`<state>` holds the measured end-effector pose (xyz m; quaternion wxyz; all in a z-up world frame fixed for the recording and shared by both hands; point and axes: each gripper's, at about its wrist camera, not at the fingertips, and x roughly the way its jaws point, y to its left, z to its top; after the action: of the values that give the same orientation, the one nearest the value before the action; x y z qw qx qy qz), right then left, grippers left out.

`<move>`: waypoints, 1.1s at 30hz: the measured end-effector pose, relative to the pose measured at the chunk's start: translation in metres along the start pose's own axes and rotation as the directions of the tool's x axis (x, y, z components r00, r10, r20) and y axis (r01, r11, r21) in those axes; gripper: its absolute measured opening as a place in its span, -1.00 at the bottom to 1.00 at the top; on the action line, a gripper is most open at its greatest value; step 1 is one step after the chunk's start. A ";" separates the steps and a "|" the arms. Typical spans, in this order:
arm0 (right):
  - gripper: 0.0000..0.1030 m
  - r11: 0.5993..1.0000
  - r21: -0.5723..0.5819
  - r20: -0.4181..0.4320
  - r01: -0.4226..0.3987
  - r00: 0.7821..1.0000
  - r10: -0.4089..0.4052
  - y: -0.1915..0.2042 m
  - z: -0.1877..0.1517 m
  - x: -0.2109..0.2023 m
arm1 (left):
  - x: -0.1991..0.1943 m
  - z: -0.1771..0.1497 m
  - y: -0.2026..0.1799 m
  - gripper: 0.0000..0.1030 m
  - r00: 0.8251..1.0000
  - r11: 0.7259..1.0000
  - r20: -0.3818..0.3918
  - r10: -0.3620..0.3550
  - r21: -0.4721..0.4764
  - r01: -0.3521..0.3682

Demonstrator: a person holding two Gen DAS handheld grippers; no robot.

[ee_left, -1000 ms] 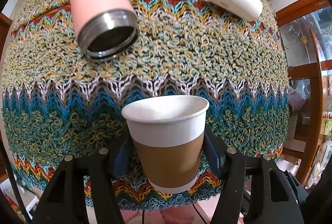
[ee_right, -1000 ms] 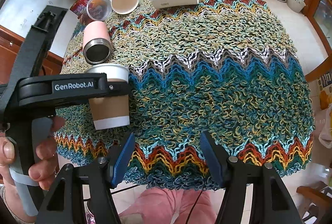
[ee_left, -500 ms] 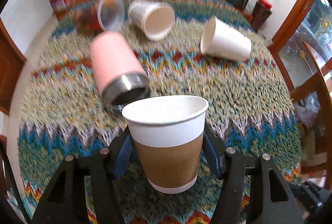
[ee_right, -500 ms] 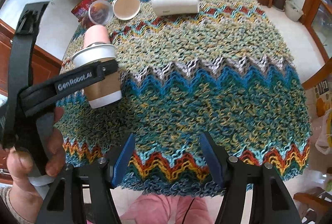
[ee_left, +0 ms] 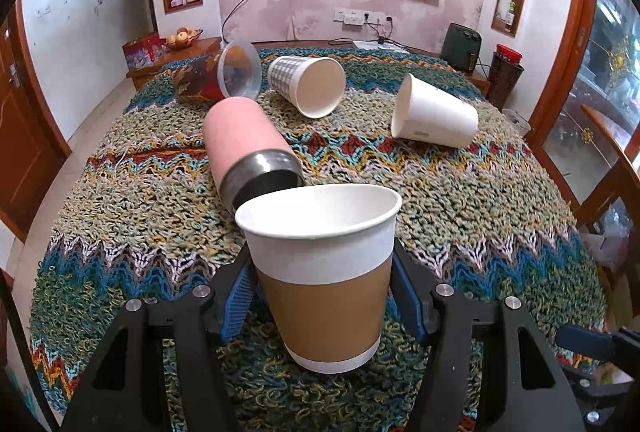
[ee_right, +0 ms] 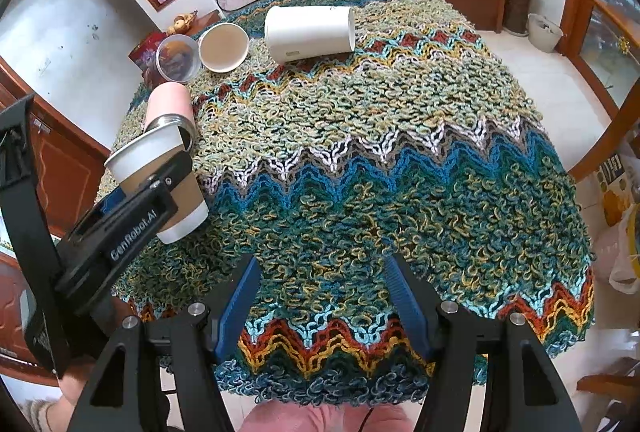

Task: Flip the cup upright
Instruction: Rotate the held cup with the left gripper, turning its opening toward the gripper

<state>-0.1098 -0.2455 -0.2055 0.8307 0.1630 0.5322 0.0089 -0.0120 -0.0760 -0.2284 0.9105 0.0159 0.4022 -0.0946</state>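
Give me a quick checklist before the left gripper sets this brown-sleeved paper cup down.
1. Left gripper shut on brown-sleeved white paper cup: ok.
2. Cup mouth facing up: ok, slightly tilted.
3. Base resting on knitted zigzag tablecloth: cannot tell.
4. Pink steel-rimmed tumbler, lying just behind the cup, apart from it: cannot tell.
5. Right gripper open, holding nothing: ok.

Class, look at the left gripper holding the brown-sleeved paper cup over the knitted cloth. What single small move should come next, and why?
Probably lower the cup straight down onto the cloth, then open. The left gripper clamps it mouth up, and in the right wrist view it appears tilted with its base just above the cloth. The pink flask lies right behind it, so avoid pushing forward.
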 end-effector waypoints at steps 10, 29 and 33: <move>0.28 1.000 -0.017 -0.009 -0.008 1.000 0.008 0.009 -0.008 0.004 | -0.003 -0.011 -0.003 0.28 1.000 1.000 0.012 -0.001 0.022 0.001; 0.28 0.999 -0.027 0.026 0.047 0.999 -0.046 0.014 -0.005 -0.001 | -0.025 -0.043 -0.009 0.30 0.998 0.991 0.059 0.004 0.135 -0.012; 0.28 0.998 -0.036 0.037 0.058 0.998 -0.057 0.014 -0.004 -0.002 | -0.027 -0.048 -0.011 0.32 0.997 0.988 0.074 0.010 0.155 -0.022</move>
<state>-0.1117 -0.2317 -0.2012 0.8430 0.1321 0.5213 -0.0081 -0.0668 -0.0771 -0.2404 0.9213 0.0866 0.3599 -0.1189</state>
